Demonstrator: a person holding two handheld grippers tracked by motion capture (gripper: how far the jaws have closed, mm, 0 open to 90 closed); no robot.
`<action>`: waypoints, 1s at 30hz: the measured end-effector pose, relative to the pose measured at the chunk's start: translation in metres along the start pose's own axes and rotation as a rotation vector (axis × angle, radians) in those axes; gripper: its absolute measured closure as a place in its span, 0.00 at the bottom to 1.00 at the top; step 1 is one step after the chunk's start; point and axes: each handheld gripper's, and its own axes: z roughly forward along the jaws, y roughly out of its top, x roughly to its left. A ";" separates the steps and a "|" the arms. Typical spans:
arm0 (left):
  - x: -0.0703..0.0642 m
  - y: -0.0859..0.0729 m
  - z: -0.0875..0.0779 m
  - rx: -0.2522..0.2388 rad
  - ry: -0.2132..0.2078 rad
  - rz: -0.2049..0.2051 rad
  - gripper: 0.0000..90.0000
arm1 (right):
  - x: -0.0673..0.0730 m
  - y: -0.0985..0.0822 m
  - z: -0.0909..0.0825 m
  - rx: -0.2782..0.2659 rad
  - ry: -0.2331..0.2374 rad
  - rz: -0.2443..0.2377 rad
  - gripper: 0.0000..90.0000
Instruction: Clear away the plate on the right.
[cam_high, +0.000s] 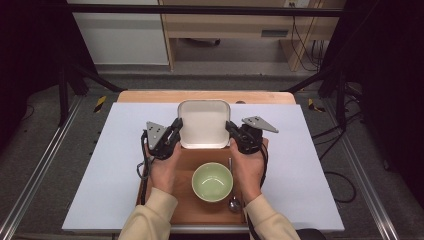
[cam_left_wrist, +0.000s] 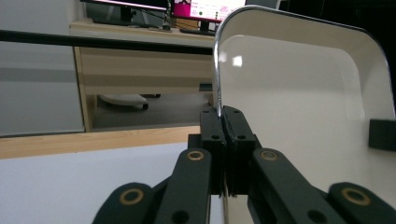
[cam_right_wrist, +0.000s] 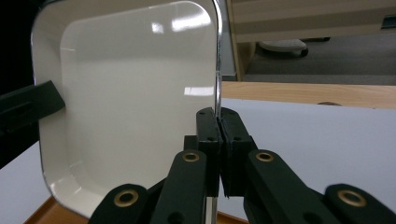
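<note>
Plate: square white dish with rounded corners, held between the two grippers by opposite side rims.
Left gripper: left gripper clamps the dish's left rim; in the left gripper view the thin rim edge sits pinched between the two black pads, pressed tight together on it.
Right gripper: right gripper clamps the opposite rim; in the right gripper view the pads meet on the rim edge in the same way.
Dish position: directly between both sets of fingertips, beyond the far edge of the wooden tray.
Behind the grippers: green bowl on the tray, between the two hands, nearer the person than the dish.
Beside right hand: spoon on the tray, just right of the bowl.
Surface: white mat under the tray, covering the table.
</note>
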 end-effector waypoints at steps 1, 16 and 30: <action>0.001 0.001 0.000 -0.001 0.004 0.007 0.99 | 0.001 -0.001 0.001 0.001 0.006 0.002 0.98; 0.038 0.004 -0.011 0.019 0.067 0.026 0.99 | -0.005 -0.004 -0.004 -0.019 0.105 -0.155 0.52; 0.065 0.000 -0.028 0.056 0.091 0.024 0.99 | -0.061 -0.020 -0.039 -0.095 -0.022 -0.229 0.14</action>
